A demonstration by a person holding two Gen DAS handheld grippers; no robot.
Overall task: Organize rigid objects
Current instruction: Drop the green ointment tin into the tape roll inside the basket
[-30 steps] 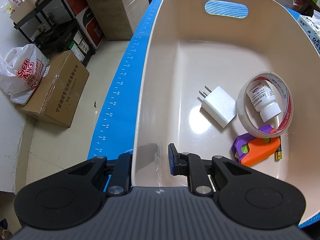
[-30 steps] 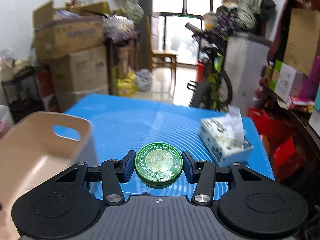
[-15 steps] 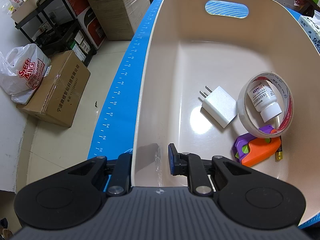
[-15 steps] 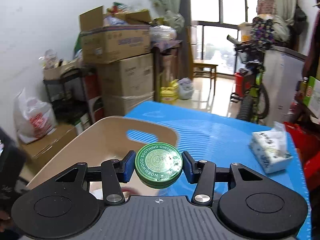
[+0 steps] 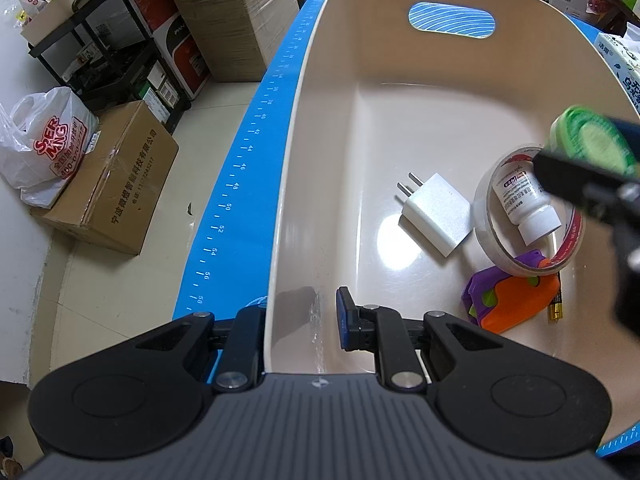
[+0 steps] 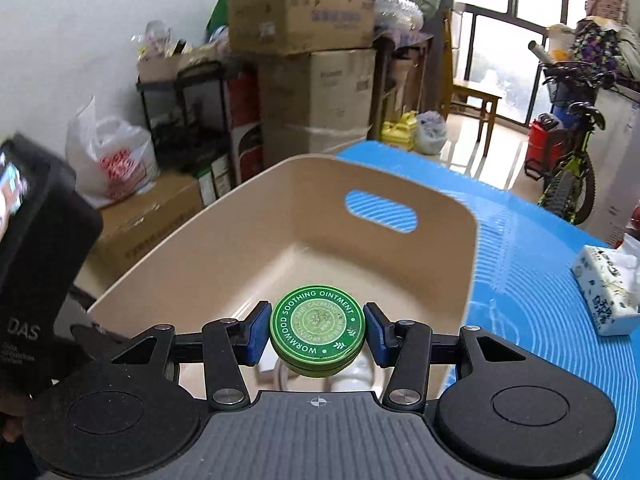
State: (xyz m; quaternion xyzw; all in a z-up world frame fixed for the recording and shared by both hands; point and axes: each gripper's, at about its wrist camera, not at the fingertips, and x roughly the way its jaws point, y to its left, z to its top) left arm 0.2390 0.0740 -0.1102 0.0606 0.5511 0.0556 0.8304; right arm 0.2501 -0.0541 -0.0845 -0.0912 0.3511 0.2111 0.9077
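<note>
A beige plastic bin (image 5: 304, 128) stands on the blue mat. My left gripper (image 5: 298, 320) is shut on the bin's near wall, one finger outside and one inside. In the bin lie a white charger plug (image 5: 436, 214), a tape roll (image 5: 486, 236) around a white pill bottle (image 5: 524, 204), a purple and orange toy (image 5: 516, 300) and a battery (image 5: 555, 309). My right gripper (image 6: 317, 334) is shut on a round green ointment tin (image 6: 317, 330) and holds it above the bin (image 6: 472, 264). The tin also shows in the left wrist view (image 5: 592, 144) at the right.
A tissue box (image 6: 608, 288) sits on the blue mat (image 6: 540, 280) right of the bin. Cardboard boxes (image 5: 112, 184), a white plastic bag (image 5: 44, 148) and a black shelf (image 5: 100, 52) stand on the floor to the left. A bicycle (image 6: 568, 176) stands at the back.
My right gripper has carried the green tin left over the bin, and it now enters the left wrist view. The left gripper has kept its hold on the bin wall.
</note>
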